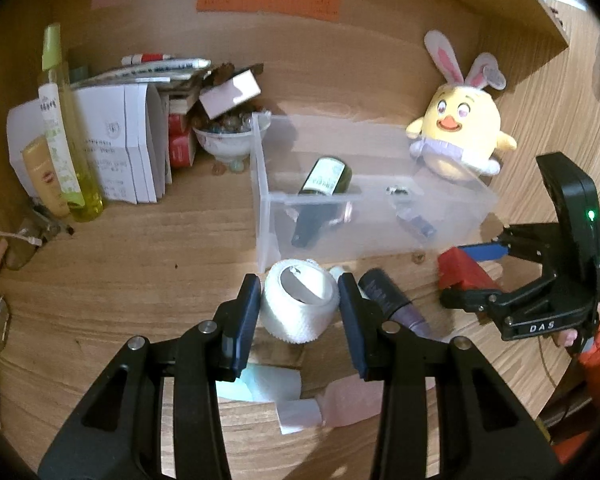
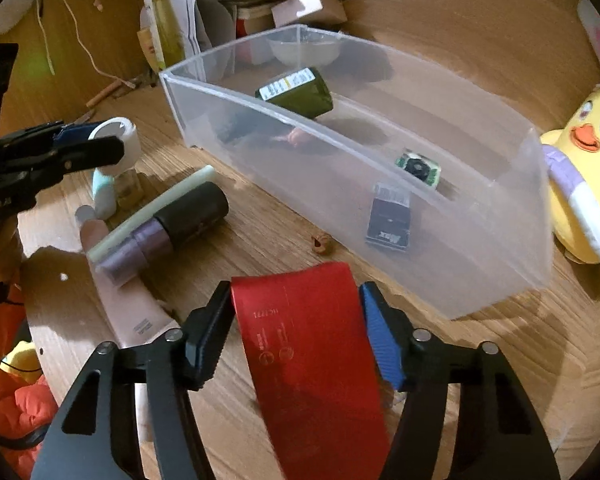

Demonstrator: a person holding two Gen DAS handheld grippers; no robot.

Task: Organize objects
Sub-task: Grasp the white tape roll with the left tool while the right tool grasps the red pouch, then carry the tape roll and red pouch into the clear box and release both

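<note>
The left hand-held gripper [image 1: 299,312] pinches the white tape roll [image 1: 299,305] and the right hand-held gripper [image 2: 296,326] clamps the red box [image 2: 312,344], both just beside the clear bin [image 2: 512,240] on the worktop [image 1: 140,264], apparently for loading

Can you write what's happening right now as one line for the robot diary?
left claw: shut on white tape roll | right claw: around red box | clear bin: holds green bottle | stage: sorting

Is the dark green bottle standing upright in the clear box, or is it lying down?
Lying down. The green bottle rests tipped on its side inside the clear box, its label facing up.
</note>
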